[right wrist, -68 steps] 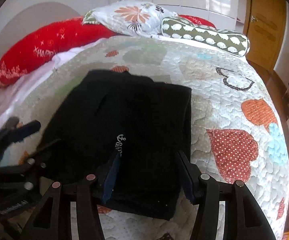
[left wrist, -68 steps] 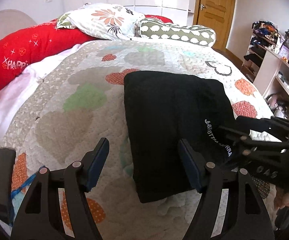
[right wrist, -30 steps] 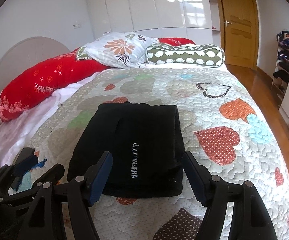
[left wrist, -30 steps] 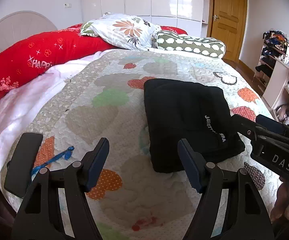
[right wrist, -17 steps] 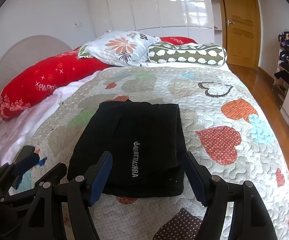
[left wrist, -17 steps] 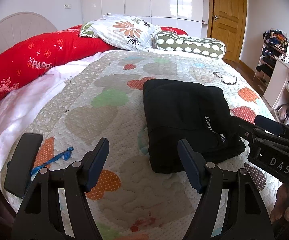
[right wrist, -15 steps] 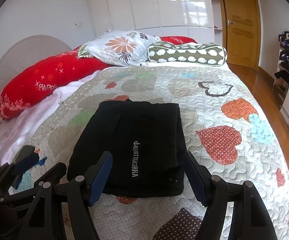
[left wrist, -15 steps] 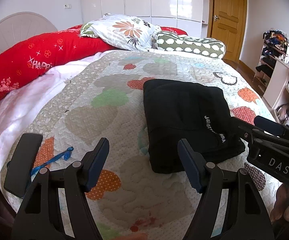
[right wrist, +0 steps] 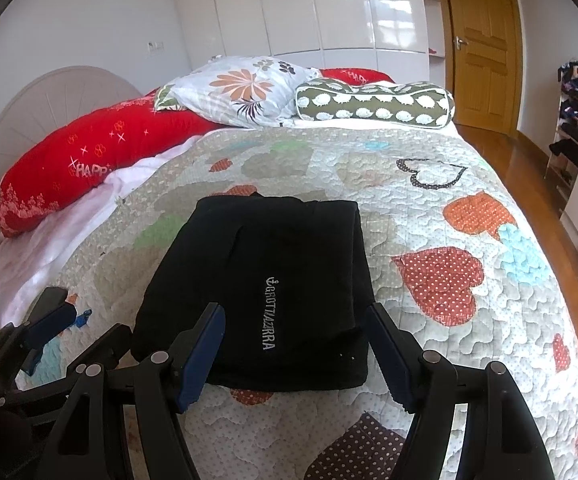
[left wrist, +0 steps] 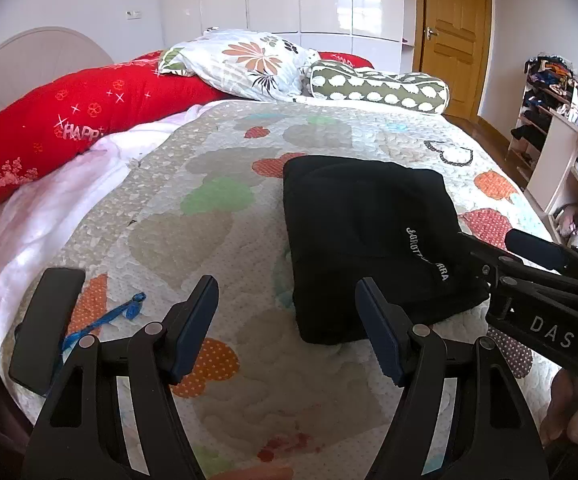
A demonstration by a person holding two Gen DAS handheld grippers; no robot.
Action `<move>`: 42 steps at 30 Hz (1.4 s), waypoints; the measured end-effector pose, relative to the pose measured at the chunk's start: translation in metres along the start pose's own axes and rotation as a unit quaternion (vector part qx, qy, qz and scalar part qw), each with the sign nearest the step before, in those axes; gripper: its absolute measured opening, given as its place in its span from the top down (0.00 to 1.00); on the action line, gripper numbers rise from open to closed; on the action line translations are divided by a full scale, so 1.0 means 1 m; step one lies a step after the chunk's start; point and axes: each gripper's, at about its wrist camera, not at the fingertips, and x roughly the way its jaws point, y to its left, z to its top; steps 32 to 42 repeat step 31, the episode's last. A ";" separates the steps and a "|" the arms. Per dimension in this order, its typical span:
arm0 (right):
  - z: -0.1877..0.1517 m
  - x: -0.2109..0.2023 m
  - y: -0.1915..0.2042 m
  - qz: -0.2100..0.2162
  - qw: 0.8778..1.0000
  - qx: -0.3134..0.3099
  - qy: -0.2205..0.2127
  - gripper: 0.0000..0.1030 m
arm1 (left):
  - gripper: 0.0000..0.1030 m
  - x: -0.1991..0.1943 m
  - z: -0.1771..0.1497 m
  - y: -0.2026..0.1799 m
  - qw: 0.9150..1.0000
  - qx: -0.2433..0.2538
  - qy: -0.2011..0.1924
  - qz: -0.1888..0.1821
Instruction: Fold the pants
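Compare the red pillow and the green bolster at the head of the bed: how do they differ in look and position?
The red pillow is plain red with sparkly lettering and lies along the bed's left side; the green bolster is olive with white shapes and lies across the head. The floral pillow rests on the red pillow, whereas the green bolster has nothing on top. Both are long and rounded.
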 end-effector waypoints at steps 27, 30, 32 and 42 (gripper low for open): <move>-0.002 0.002 -0.003 0.004 1.000 0.002 0.006 0.32 | 0.31 -0.002 -0.005 -0.007 1.000 0.007 -0.002 -0.004; -0.002 0.002 -0.003 0.003 1.000 0.000 0.007 0.32 | 0.31 -0.004 -0.007 -0.005 1.000 0.007 -0.002 -0.009; -0.001 0.001 -0.004 0.001 1.000 0.000 0.008 0.32 | 0.31 -0.004 -0.007 -0.004 1.000 0.006 0.000 -0.012; -0.001 0.001 -0.004 0.001 1.000 0.000 0.008 0.32 | 0.31 -0.004 -0.007 -0.004 1.000 0.006 0.000 -0.012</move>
